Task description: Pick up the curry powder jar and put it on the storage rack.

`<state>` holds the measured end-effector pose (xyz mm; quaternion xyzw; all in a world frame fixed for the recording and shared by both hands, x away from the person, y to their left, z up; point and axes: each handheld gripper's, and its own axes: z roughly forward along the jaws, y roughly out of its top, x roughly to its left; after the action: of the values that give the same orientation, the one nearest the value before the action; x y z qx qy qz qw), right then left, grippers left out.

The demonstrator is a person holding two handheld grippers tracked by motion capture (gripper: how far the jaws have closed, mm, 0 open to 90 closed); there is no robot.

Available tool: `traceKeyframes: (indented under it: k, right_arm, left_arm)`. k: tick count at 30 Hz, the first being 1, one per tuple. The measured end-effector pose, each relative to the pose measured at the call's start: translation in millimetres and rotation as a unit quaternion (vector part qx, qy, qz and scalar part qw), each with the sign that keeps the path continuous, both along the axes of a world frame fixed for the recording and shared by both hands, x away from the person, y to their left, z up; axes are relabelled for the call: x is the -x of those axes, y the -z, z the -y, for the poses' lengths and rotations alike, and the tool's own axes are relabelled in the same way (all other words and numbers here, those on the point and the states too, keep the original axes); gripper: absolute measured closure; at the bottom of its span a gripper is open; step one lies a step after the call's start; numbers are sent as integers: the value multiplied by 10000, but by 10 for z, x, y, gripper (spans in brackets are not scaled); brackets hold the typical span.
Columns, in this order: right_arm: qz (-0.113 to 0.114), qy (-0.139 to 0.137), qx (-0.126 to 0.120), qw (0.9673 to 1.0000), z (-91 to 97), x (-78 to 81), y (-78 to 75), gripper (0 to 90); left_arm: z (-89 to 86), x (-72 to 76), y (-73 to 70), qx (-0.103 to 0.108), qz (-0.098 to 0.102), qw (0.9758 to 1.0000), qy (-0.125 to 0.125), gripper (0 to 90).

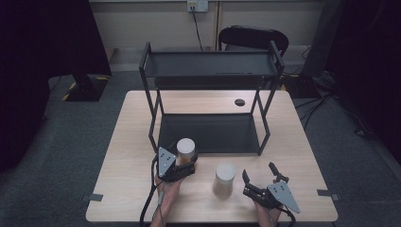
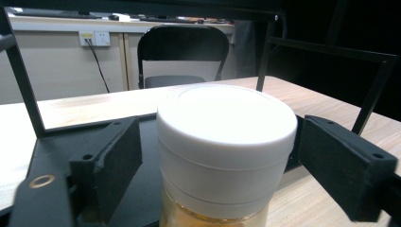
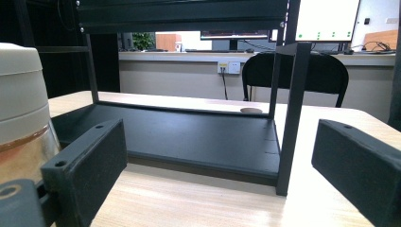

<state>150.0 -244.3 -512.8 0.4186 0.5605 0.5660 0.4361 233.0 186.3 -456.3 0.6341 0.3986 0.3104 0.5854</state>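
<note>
Two jars with white lids and amber contents stand on the wooden table (image 1: 127, 156). My left gripper (image 1: 185, 163) has the left jar (image 1: 185, 147) between its jaws just in front of the black rack's lower shelf (image 1: 208, 135). In the left gripper view the jar (image 2: 222, 142) sits between the black jaws; the right jaw is at the lid's edge and a narrow gap shows at the left jaw. My right gripper (image 1: 258, 171) stands open to the right of the second jar (image 1: 224, 178), with nothing between its jaws. In the right gripper view that jar (image 3: 19, 118) is at the far left.
A black two-tier metal rack (image 1: 210, 64) stands on the far half of the table, both shelves bare. Its front right post (image 3: 288, 118) rises close ahead of my right gripper. A round cable hole (image 1: 239, 102) lies behind the rack. A black chair (image 1: 253, 38) stands beyond the table.
</note>
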Motion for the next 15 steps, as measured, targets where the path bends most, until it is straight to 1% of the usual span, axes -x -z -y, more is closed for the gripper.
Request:
traceKeyframes:
  k: [4, 8, 15]
  right_arm:
    - [1, 1, 2, 10000, 0, 0, 0, 32]
    - [0, 0, 0, 10000, 0, 0, 0, 32]
    - [1, 1, 1, 10000, 0, 0, 0, 32]
  left_arm:
    - [-3, -28, 4, -2, -37, 10000, 46, 199]
    - [0, -61, 9, -35, -102, 9999, 95, 216]
    - [7, -76, 23, -41, -134, 9999, 98, 279]
